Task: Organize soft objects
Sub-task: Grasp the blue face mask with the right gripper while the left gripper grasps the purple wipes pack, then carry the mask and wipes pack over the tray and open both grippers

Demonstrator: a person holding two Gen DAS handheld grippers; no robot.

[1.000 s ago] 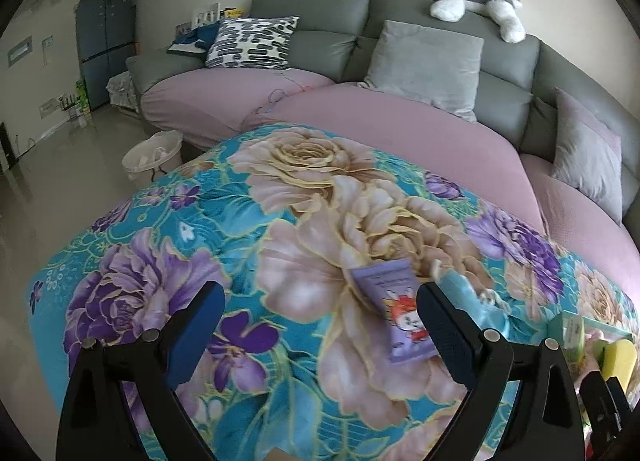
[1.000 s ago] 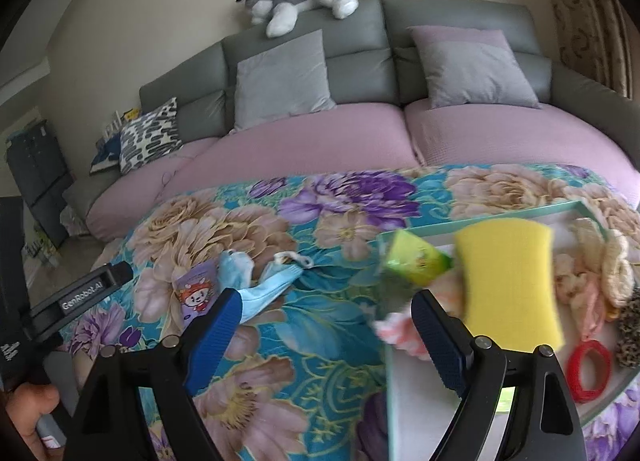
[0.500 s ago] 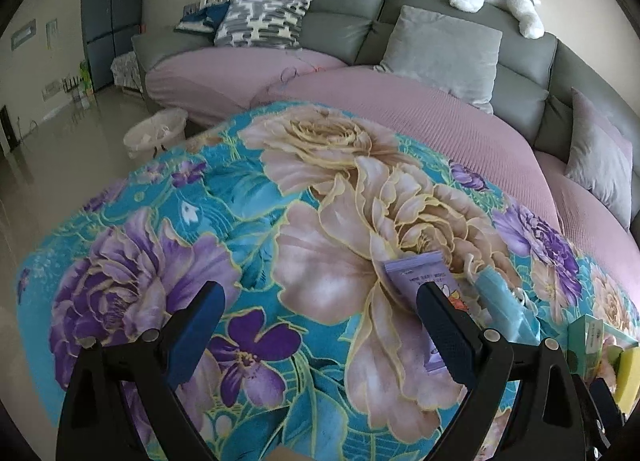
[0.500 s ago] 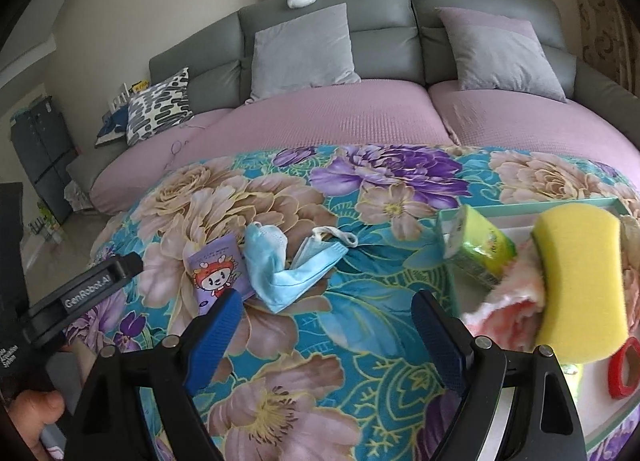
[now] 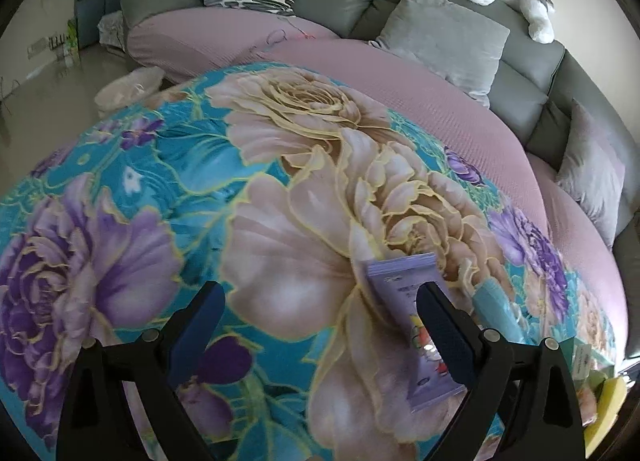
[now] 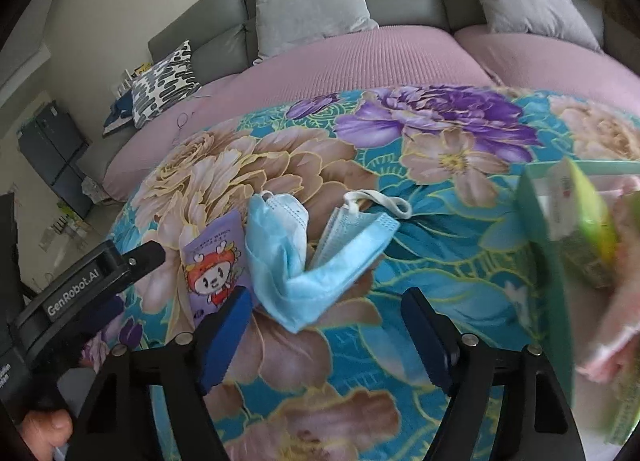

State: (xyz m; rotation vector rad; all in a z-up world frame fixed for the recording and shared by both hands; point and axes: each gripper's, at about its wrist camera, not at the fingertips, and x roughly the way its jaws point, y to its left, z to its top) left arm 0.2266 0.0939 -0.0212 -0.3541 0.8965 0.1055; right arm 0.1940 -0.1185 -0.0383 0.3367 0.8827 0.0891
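A crumpled light-blue face mask [image 6: 304, 261] lies on the floral cloth [image 6: 360, 341], just ahead of my right gripper [image 6: 324, 333]. Its jaws are closing, still wide, with no pad pressing on anything. Left of the mask lies a purple cartoon packet [image 6: 216, 261]. In the left wrist view that packet [image 5: 400, 285] sits by the right finger of my open left gripper [image 5: 320, 329], which is otherwise over bare cloth. The mask [image 5: 496, 309] shows beyond it.
A green tray [image 6: 548, 261] at the right holds a green tissue pack [image 6: 580, 221] and a pink cloth [image 6: 612, 325]. A yellow sponge [image 5: 604, 401] peeks in at the left view's edge. A pink-covered grey sofa [image 5: 400, 73] with cushions lies behind.
Both grippers have sunk toward the cloth. The right view has swung left from the tray to the mask, the sponge leaving its view. The right jaws have narrowed a little.
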